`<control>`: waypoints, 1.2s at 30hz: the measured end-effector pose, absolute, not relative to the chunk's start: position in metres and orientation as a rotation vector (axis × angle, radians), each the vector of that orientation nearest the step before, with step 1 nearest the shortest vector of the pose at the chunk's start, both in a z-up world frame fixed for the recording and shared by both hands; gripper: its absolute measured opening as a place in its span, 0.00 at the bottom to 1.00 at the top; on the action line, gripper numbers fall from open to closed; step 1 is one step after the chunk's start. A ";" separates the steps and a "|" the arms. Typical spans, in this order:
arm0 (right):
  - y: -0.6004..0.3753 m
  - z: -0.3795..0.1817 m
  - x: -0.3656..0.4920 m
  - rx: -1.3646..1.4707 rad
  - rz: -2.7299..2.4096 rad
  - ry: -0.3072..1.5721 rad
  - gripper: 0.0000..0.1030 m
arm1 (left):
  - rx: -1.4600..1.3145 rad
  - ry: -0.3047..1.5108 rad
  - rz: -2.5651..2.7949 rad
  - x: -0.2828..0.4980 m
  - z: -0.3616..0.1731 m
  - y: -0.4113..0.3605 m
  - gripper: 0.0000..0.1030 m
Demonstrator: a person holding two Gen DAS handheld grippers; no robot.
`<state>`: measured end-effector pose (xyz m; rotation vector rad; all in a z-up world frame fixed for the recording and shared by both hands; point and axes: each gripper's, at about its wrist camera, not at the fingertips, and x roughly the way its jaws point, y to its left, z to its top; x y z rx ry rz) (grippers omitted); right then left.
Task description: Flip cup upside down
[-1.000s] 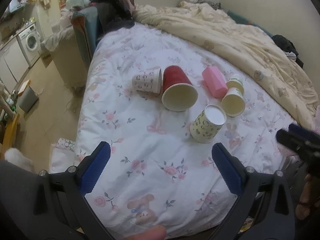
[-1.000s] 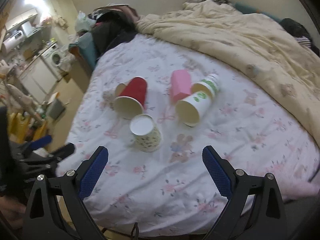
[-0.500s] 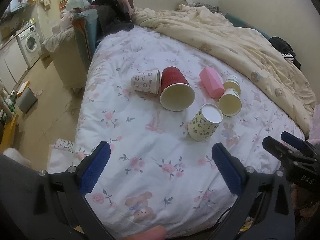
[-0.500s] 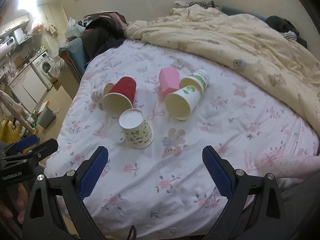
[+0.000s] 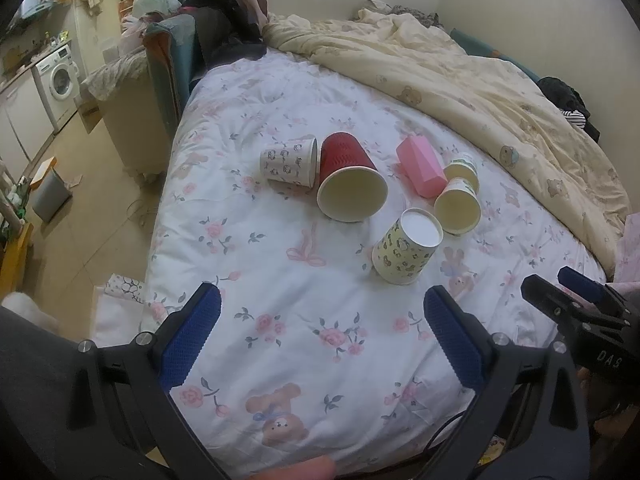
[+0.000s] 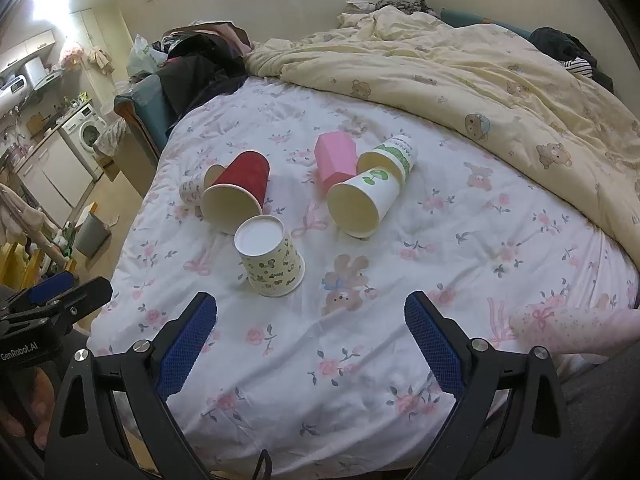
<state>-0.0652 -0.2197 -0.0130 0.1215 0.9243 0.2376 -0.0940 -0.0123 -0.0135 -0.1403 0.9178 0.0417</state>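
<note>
Place: I am standing by the bed, and the cups are lying together near the middle of its flowered sheet.
Task cup: the yellow patterned cup is standing bottom-up, a little tilted, mouth down on the sheet, nearest to both grippers.
Other cups: the red cup, the small white printed cup, the green-printed cup with another behind it, and the pink cup are lying on their sides.
Left hand-held gripper: its jaws are standing wide apart and holding nothing, above the near edge of the bed.
Right hand-held gripper: it is also wide open and empty, well apart from the yellow cup.
Change: compared with one second ago, both grippers are pulling back and a little higher; the cups are looking smaller and none of them is moving.
Meaning: I am judging that this flip is finished and the hands are retreating; the lying cups are maybe waiting for the next turn.
</note>
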 end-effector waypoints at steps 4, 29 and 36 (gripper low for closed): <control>-0.220 -0.014 -0.065 0.122 0.238 0.931 0.95 | -0.140 0.924 0.043 -0.094 -0.014 -0.012 0.97; -0.210 -0.018 -0.067 0.096 0.266 0.941 0.95 | -0.140 0.947 0.052 -0.092 -0.020 -0.013 0.97; -0.205 -0.021 -0.065 0.092 0.275 0.956 0.95 | -0.147 0.960 0.055 -0.090 -0.024 -0.013 0.97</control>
